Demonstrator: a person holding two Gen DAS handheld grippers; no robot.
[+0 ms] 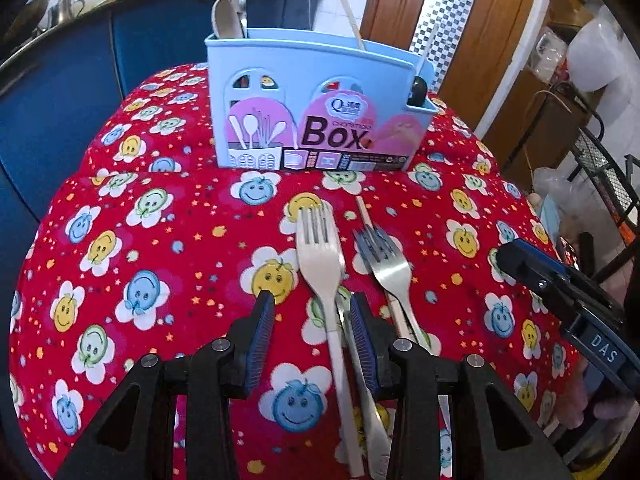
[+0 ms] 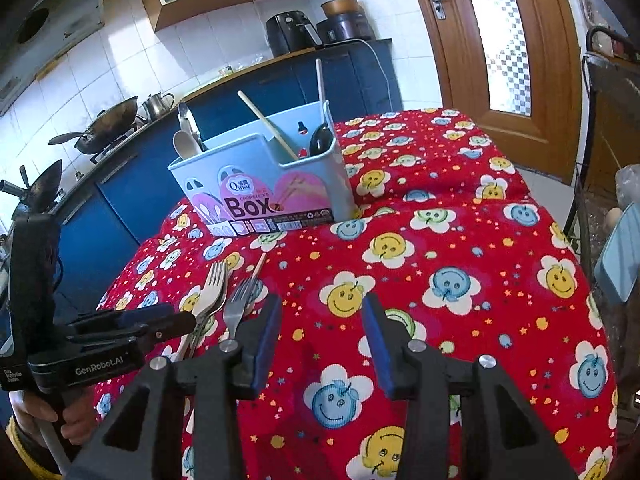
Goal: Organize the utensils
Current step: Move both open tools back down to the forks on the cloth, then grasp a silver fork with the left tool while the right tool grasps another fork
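Note:
A light blue utensil box (image 1: pixel 316 100) marked "Box" stands at the far side of the red smiley tablecloth (image 1: pixel 160 240); it also shows in the right wrist view (image 2: pixel 260 184). It holds spoons, tongs and chopsticks. Two forks lie on the cloth: a pale fork (image 1: pixel 320 256) and a steel fork (image 1: pixel 384 260) over a chopstick (image 1: pixel 365 212). My left gripper (image 1: pixel 312 304) is open, its jaws astride the pale fork's handle. My right gripper (image 2: pixel 320 312) is open and empty over bare cloth, right of the forks (image 2: pixel 224 296).
The right gripper's body (image 1: pixel 568 292) shows at the right edge of the left wrist view. Blue cabinets (image 2: pixel 120 184), woks on a stove (image 2: pixel 108 124) and a wooden door (image 2: pixel 500 40) lie behind the table. A metal rack (image 1: pixel 600 168) stands to the right.

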